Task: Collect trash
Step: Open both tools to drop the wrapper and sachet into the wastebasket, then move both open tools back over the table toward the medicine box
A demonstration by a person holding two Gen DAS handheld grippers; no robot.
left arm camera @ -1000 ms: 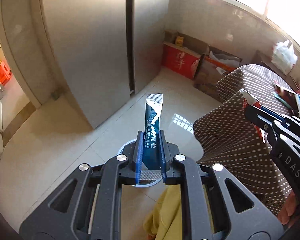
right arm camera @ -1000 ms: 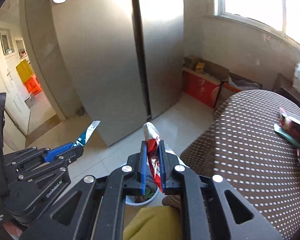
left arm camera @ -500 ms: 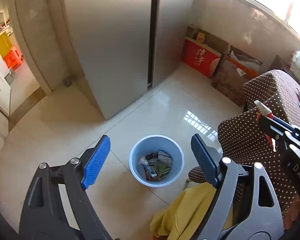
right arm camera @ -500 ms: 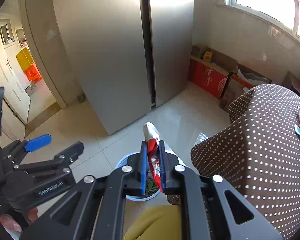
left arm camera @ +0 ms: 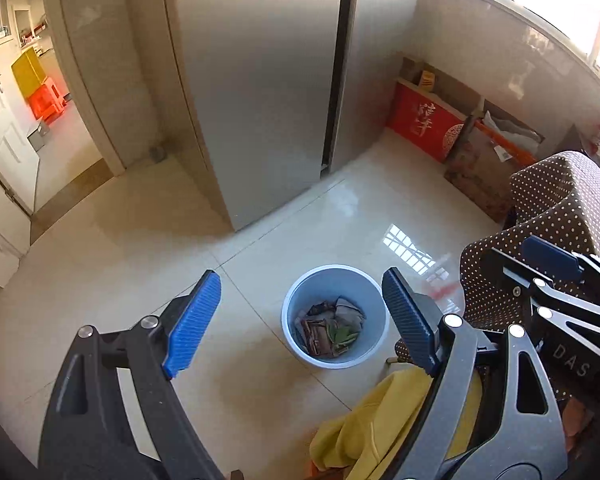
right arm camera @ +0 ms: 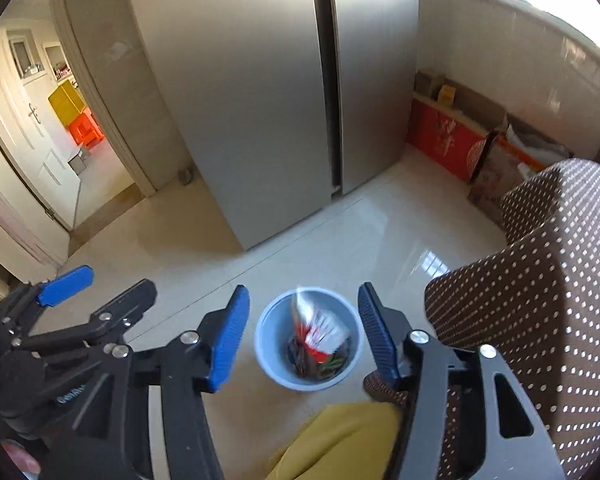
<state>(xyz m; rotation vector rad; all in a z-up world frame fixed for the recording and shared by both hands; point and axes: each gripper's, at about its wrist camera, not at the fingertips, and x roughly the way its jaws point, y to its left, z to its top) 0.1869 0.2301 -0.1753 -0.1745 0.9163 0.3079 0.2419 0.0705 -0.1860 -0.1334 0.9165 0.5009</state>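
Observation:
A light blue trash bin [left arm camera: 370,344] stands on the tiled floor below both grippers, with several wrappers in it; it also shows in the right wrist view [right arm camera: 268,346]. My left gripper [left arm camera: 302,322] is open and empty above the bin. My right gripper [right arm camera: 304,338] is open above the bin, and a red and white wrapper [right arm camera: 318,326], blurred, is falling into the bin. The right gripper also shows at the right of the left wrist view [left arm camera: 556,264].
A table with a brown dotted cloth [right arm camera: 548,300] stands right of the bin. A steel fridge [right arm camera: 260,100] stands behind. Boxes [left arm camera: 428,126] line the far wall. A doorway [right arm camera: 72,152] is at left. A yellow garment [left arm camera: 380,420] is near the bin.
My left gripper opened and dropped the blue sachet into the bin about half a second ago. My right gripper has just opened and let go of the red and white wrapper.

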